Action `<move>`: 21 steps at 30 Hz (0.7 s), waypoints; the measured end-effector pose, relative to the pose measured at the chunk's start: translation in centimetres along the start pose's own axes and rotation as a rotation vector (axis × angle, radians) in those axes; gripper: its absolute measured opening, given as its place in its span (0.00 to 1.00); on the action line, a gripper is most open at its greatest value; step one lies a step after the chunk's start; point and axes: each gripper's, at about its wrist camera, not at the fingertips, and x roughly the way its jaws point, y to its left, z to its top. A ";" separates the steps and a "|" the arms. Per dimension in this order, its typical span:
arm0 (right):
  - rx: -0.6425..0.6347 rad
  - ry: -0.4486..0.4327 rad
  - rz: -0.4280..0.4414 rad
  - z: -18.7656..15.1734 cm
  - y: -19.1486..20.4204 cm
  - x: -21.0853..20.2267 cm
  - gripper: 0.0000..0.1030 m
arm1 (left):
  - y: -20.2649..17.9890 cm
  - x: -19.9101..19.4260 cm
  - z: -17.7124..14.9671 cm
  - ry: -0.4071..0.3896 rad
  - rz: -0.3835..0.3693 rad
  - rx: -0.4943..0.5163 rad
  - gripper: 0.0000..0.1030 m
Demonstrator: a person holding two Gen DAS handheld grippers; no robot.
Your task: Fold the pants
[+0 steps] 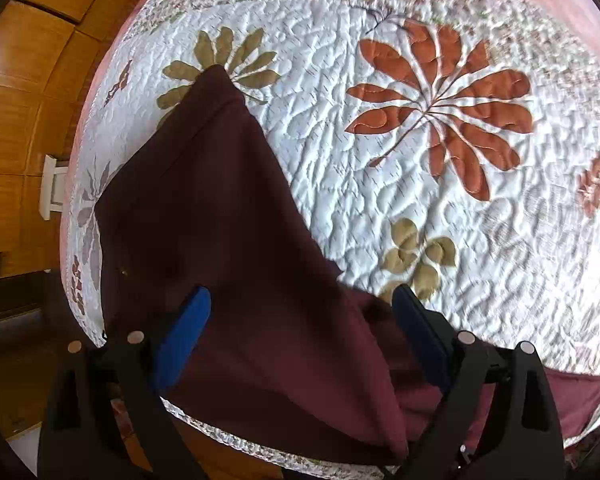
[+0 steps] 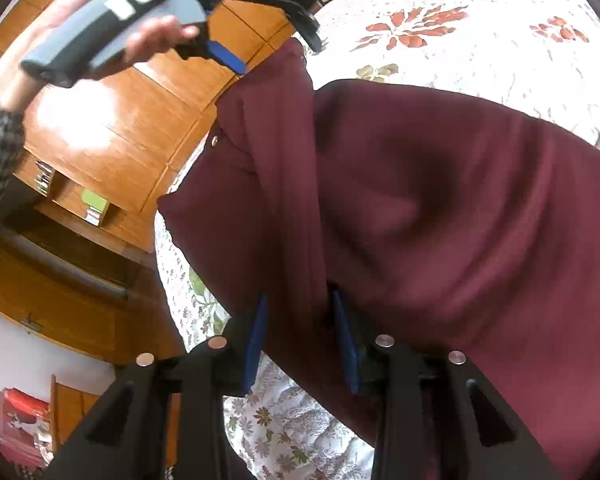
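Left wrist view: our left gripper (image 1: 300, 320) spread wide over maroon pants (image 1: 220, 220), lower centre, on the quilt (image 1: 380, 184). Right gripper (image 2: 300, 320) pinches pants fabric, bottom centre.

We see matt maroon cloth pants (image 1: 228, 208), a puckered quilted bedspread (image 1: 380, 184), glossy wood panelling (image 2: 112, 120) upper left, matt black plastic gripper arms.

Maroon pants (image 1: 228, 208), partly folded, rumpled, draped over edge of floral quilt (image 1: 380, 184).
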 end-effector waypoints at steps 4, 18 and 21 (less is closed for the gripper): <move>0.004 -0.006 0.007 0.0 -0.2 -0.2 0.33 | -1.3 2.1 1.1 0.051 0.112 0.049 0.89; 0.039 -0.029 -0.008 -0.1 -0.7 -0.8 0.33 | 5.2 -1.3 -3.3 -0.121 -0.160 -0.133 0.13; 0.051 -0.040 -0.022 -0.2 -0.8 -1.3 0.33 | 8.6 -3.3 -7.8 -0.295 -0.220 -0.178 0.12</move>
